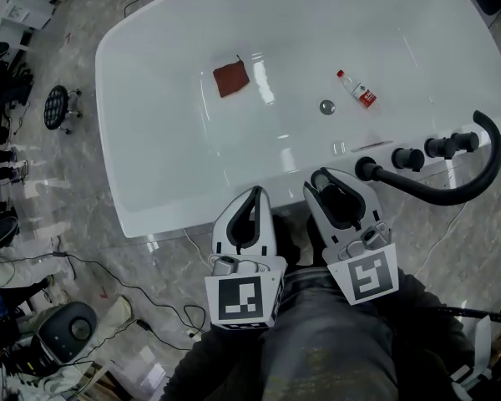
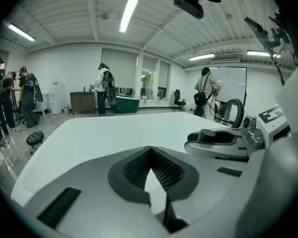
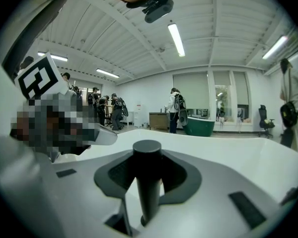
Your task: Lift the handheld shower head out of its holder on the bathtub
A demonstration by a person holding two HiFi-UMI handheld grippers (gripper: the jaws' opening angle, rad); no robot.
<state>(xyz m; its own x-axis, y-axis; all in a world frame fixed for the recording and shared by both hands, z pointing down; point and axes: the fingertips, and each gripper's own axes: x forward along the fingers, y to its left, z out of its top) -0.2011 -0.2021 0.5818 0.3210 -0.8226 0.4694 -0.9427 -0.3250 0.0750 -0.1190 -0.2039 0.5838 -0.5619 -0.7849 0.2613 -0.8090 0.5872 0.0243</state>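
White bathtub filling the floor, black curved pipe on its near rim. Left gripper closed on nothing, just short of that rim. Right gripper beside it, clamped round the dark upright handheld shower head.

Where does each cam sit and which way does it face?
Head view: on the person's head, facing down into the bathtub; left hand-held gripper, right hand-held gripper and lap show.
Left gripper view: on the left one, along its shut jaws across the bathtub; right one shows.
Right gripper view: on the right one, along jaws clamping a black cylinder; left one shows.
Shared: both gripper views see the green tub.
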